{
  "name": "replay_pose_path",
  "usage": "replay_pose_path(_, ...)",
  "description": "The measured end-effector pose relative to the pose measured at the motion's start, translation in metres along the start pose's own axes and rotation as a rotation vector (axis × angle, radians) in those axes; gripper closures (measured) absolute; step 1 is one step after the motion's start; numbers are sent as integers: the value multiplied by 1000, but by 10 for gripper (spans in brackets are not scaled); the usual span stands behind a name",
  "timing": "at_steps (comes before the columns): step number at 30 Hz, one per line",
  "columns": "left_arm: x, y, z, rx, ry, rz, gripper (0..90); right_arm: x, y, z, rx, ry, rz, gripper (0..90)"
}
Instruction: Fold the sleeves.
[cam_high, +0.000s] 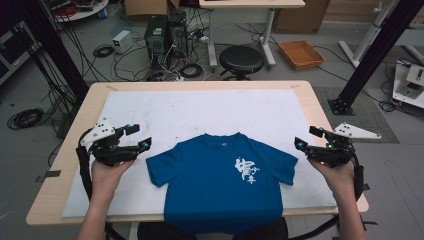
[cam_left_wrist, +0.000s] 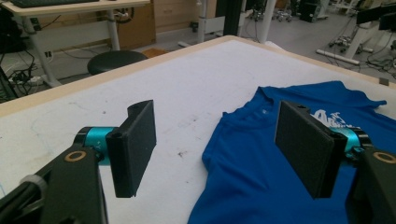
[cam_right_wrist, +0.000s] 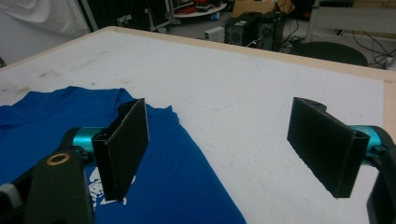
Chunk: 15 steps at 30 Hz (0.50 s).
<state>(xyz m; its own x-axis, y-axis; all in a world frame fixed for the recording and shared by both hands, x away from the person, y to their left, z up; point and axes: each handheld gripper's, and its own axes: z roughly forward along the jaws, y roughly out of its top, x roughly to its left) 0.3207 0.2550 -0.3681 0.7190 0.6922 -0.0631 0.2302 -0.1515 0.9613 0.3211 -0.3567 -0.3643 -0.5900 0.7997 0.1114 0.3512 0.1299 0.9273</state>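
A blue T-shirt (cam_high: 222, 182) with a white print lies flat on the white mat (cam_high: 200, 110), its hem hanging over the table's near edge. My left gripper (cam_high: 140, 137) hovers just left of the shirt's left sleeve, open, nothing between its jaws. In the left gripper view the T-shirt (cam_left_wrist: 261, 163) spreads under the left gripper (cam_left_wrist: 219, 149), whose jaws stand wide apart. My right gripper (cam_high: 304, 140) hovers beside the right sleeve, open and empty. The right gripper view shows the T-shirt (cam_right_wrist: 177, 182) at lower left beneath the right gripper (cam_right_wrist: 224, 149).
The wooden table (cam_high: 75, 125) carries the mat. Beyond its far edge stand a black stool (cam_high: 241, 60), computer towers (cam_high: 165, 35) with tangled cables and an orange tray (cam_high: 301, 53) on the floor. Black frame posts (cam_high: 370, 55) rise at both sides.
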Motion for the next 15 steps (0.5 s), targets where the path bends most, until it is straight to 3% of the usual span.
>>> replay_pose_path(9,-1,-10,4,52,-3,11,297,2,1,5,16,24,-15,204)
replay_pose_path(15,3,-19,1,62,9,-8,303,3,2,9,18,27,-24,229)
